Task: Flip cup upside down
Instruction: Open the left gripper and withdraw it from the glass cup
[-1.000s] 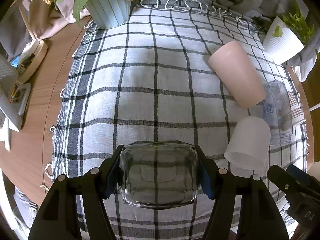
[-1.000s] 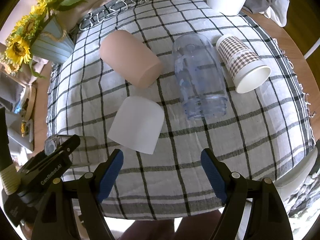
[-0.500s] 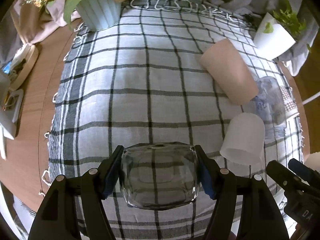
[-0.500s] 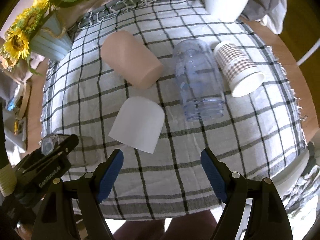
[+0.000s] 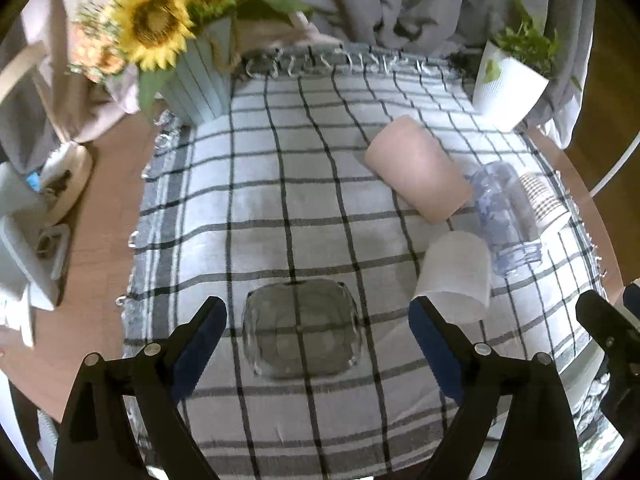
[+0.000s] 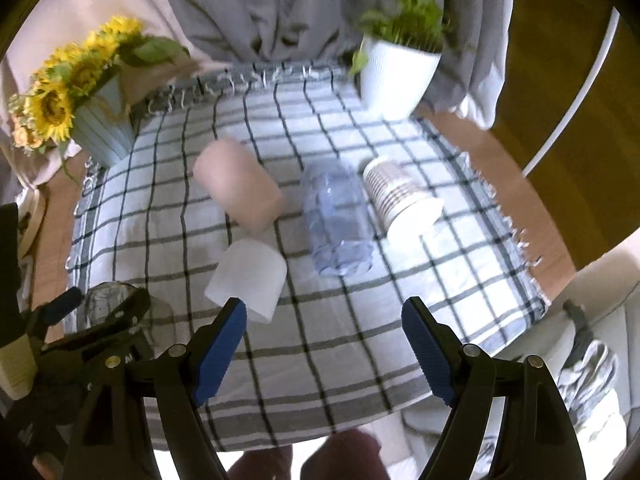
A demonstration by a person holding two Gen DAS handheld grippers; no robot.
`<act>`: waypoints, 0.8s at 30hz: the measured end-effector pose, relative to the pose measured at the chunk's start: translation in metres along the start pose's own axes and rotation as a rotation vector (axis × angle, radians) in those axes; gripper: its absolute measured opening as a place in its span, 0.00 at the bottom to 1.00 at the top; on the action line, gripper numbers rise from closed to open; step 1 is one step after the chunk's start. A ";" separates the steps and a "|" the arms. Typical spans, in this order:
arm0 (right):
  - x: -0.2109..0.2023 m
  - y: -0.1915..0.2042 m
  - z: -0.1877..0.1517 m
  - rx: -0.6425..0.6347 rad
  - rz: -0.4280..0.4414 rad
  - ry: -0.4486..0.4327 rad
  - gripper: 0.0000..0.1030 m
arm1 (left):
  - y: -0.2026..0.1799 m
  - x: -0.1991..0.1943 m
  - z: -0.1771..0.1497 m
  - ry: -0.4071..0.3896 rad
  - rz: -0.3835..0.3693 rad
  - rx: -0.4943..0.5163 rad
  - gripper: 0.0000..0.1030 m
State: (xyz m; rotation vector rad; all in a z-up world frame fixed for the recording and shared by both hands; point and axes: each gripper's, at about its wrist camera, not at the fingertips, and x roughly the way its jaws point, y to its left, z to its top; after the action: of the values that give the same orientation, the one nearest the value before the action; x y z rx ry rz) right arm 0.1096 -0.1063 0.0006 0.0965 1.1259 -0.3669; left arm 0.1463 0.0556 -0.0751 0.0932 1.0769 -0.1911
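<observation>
The glass cup (image 5: 301, 329) stands on the checked cloth (image 5: 280, 200) near the worktop's front edge, between the blue pads of my left gripper (image 5: 318, 346). It is clear, thick-walled and square with rounded corners; whether anything is in it, I cannot tell. My left jaws are spread wide and apart from its sides, where half a second ago they clamped it. My right gripper (image 6: 323, 346) hangs over the front edge, jaws open on nothing, as before.

Toward the worktop's right side four vessels lie tipped over: a matte pink cup (image 5: 416, 168), a frosted white cup (image 5: 454, 276), a clear bluish ribbed bottle (image 6: 336, 220) and a patterned paper cup (image 6: 400, 196) with its mouth showing empty. At the back left corner a ribbed pale-blue pot holds sunflowers (image 5: 160, 24); at the back right a white ribbed pot (image 6: 394, 80) holds a green plant.
</observation>
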 end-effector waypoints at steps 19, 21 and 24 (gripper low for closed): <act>-0.083 -0.067 -0.053 -0.091 0.204 -0.185 0.82 | -0.040 -0.132 -0.071 -0.225 0.124 -0.153 1.00; -0.088 -0.071 -0.058 -0.093 0.216 -0.196 0.82 | -0.042 -0.139 -0.077 -0.234 0.128 -0.165 0.99; -0.093 -0.076 -0.065 -0.099 0.236 -0.210 0.82 | -0.046 -0.149 -0.086 -0.246 0.136 -0.180 1.00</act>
State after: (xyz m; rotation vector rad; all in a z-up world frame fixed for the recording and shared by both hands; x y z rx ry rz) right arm -0.0069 -0.1385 0.0639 0.0997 0.9114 -0.1078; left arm -0.0056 0.0415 0.0162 -0.0186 0.8347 0.0181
